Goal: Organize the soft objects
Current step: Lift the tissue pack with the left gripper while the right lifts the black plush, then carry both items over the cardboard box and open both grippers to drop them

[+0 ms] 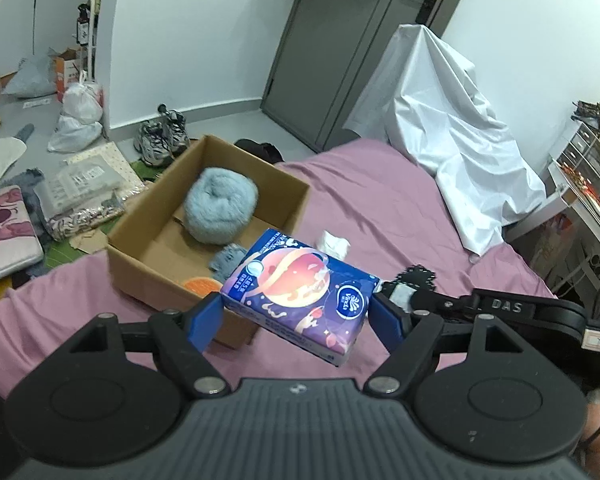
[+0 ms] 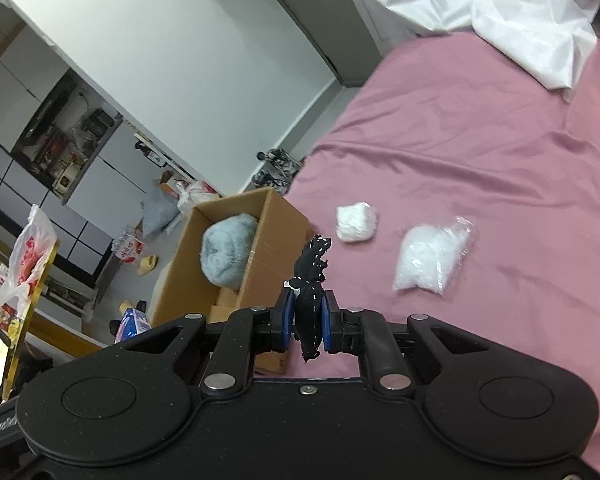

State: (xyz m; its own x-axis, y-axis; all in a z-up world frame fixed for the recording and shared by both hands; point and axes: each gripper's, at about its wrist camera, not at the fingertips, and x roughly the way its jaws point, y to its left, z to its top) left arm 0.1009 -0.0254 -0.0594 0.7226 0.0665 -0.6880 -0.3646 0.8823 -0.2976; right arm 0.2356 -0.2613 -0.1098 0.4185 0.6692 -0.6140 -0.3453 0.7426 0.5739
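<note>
A: Left gripper (image 1: 298, 314) clamps the tissue pack (image 1: 300, 294) across its short sides, above the cardboard box's (image 1: 148, 248) near corner.

B: Light, squashy; end grip suits. Right gripper (image 2: 306, 322) pinches the limp black fabric piece (image 2: 310, 280) mid-fold over the bed (image 2: 480, 152).

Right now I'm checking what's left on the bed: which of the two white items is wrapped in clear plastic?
The larger white bundle, nearer the right edge in the right wrist view: shiny clear plastic covers it. The smaller white wad beside it shows no wrapping.

Even, soft indoor light, faint shadows; edges bow heavily, and distant clutter looks slightly blurred, perhaps from motion.
</note>
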